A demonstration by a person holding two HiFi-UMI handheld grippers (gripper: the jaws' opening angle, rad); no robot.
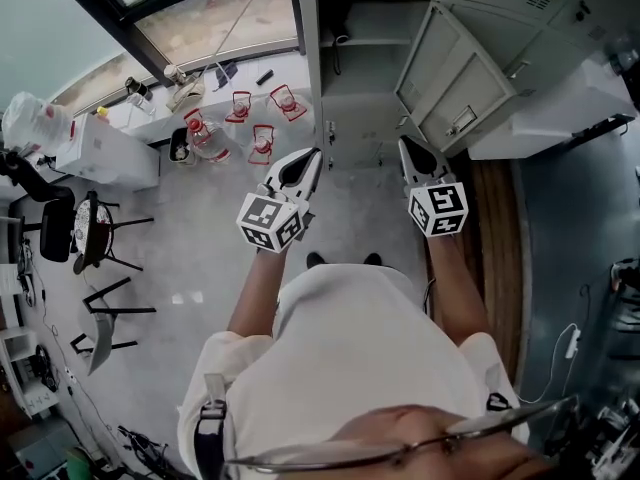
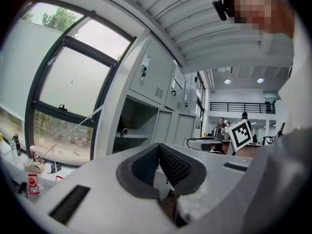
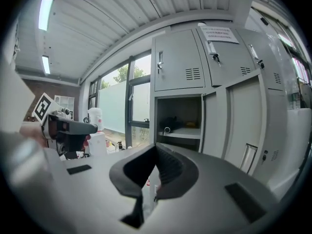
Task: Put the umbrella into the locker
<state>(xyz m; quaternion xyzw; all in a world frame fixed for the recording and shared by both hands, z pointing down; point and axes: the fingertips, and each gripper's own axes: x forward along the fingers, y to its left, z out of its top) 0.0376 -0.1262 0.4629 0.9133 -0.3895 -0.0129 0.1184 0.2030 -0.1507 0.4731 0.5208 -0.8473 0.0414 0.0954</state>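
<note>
1. Umbrella point(image 3: 170, 125): we find a dark folded bundle with a round end lying on the shelf point(image 3: 189, 134) inside the open locker point(image 1: 312, 78). We take it to be the umbrella, though it is too small to confirm.
2. Grippers: the left gripper point(image 2: 158, 147) and right gripper point(image 3: 156, 149) are both clenched on nothing, with the pads together. Both are held level in front of the locker, well apart from the shelf.
3. Handling, in our judgement:
   - The umbrella is light.
   - It has a stiff shaft under soft, slippery fabric, so it may roll on the shelf.
   - The surest hold is across the middle of the bundle or at the handle end. A pinch on loose cloth would slide.
4. Surroundings:
   - The door point(image 1: 455, 83) stands swung out at the right, close to the right gripper's path.
   - Bottles point(image 1: 205, 133) stand on the floor at the left.
   - A chair point(image 1: 90, 230) stands further left, well clear.
5. Obstruction: nothing stands between the grippers and the opening.
</note>
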